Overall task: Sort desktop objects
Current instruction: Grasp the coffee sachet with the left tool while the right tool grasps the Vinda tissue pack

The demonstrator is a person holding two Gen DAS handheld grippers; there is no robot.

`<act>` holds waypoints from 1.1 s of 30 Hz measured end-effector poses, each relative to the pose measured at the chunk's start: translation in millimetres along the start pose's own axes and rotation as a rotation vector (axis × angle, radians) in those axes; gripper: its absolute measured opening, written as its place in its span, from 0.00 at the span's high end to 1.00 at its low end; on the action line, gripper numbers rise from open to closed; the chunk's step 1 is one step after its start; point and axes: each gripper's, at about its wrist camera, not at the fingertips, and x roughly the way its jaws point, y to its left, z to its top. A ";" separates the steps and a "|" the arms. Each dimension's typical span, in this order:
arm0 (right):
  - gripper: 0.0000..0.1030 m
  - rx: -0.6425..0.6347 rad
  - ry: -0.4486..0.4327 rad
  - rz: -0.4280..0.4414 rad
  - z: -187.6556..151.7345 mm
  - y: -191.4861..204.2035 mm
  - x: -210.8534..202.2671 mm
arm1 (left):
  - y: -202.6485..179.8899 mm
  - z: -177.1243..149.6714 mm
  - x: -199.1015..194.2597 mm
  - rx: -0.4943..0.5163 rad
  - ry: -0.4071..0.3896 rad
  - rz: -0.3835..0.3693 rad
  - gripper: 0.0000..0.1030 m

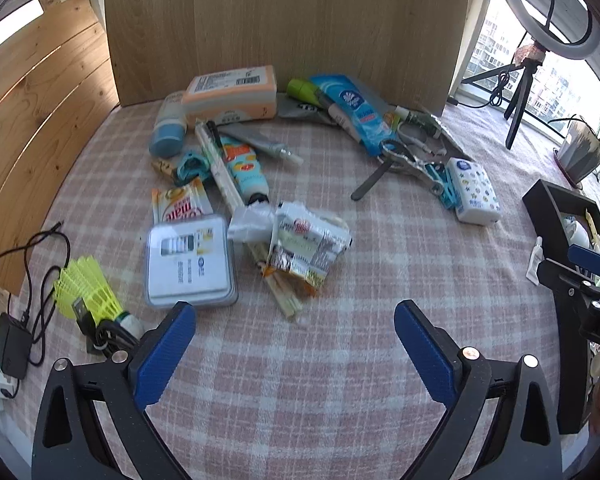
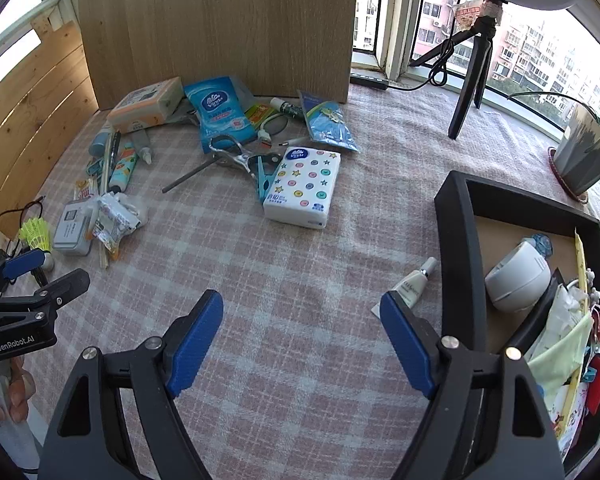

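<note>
A pink-and-white checked tablecloth [image 2: 300,264] covers the desk, and on it lies a white tissue pack [image 2: 303,186] dotted with coloured buttons and stars. Just behind that pack lie a light-blue clip [image 2: 265,178] and a blue-and-white wipes packet [image 2: 220,114]; far to its left sits a neon-yellow shuttlecock [image 1: 85,290]. To the pack's right stands a black box [image 2: 456,248], and both grippers wear blue pads [image 2: 196,332].

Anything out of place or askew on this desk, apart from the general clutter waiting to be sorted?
One item: a small white squeeze tube with a white cap lies alone on the checked pink tablecloth, just outside the wall of the black storage tray, not inside it with the other sorted things. Both grippers are open and empty.
</note>
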 end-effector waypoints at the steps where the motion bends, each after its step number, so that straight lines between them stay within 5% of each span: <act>1: 0.22 0.011 0.000 0.005 7.9 -4.9 -1.3 | -1.8 7.1 -2.3 0.007 -0.008 0.004 0.09; 6: 0.23 0.037 -0.001 -0.005 39.8 -21.9 -6.2 | -4.9 35.0 -12.2 0.013 -0.030 -0.030 0.09; 8: 0.33 0.041 0.014 -0.010 49.0 -25.9 -2.3 | -7.7 42.8 -12.6 0.017 -0.031 -0.045 0.10; 21: 0.33 0.114 0.127 0.032 77.0 -27.7 59.8 | -26.5 53.4 18.9 0.040 0.049 -0.085 0.18; 33: 0.33 0.082 0.217 -0.004 91.7 -9.0 100.3 | 55.2 60.3 28.3 -0.159 0.139 -0.070 0.18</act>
